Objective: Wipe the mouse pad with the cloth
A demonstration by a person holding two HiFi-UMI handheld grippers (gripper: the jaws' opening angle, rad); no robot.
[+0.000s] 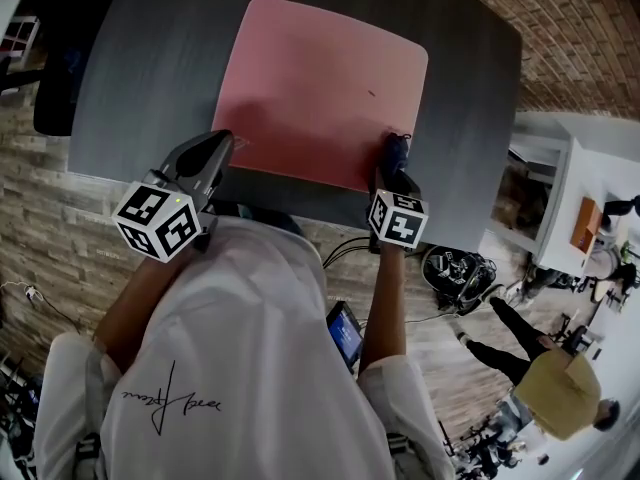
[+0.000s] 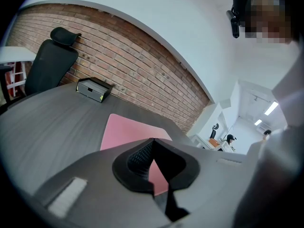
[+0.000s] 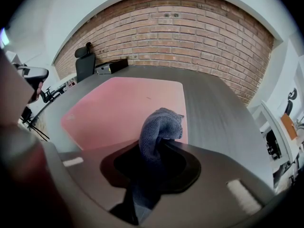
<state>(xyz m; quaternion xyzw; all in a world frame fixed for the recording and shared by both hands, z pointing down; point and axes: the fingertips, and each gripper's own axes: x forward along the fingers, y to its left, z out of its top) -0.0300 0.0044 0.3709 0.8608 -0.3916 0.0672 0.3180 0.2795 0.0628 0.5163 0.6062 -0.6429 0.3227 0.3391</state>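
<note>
We find ourselves in an office-like workroom. A dark grey desk [image 1: 140, 78] carrying a pink mouse pad [image 1: 320, 88] stands before a brick wall [image 3: 190, 27], with a black office chair [image 2: 50, 63] beside it. Cables [image 1: 345, 248] trail over the plank floor [image 1: 60, 218], and another person [image 1: 555, 393] is near white furniture [image 1: 560, 168].

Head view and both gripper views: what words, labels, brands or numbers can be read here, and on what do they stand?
No text can be read.
Shirt: handwriting-style script on the back, not legible.
Mouse pad: tiny pale mark at its near left corner, too small.
Marker cubes: black-and-white squares only, no words.
Grey box: yellow-green patch on its front, blurred.
Cloth: no label shows.
</note>
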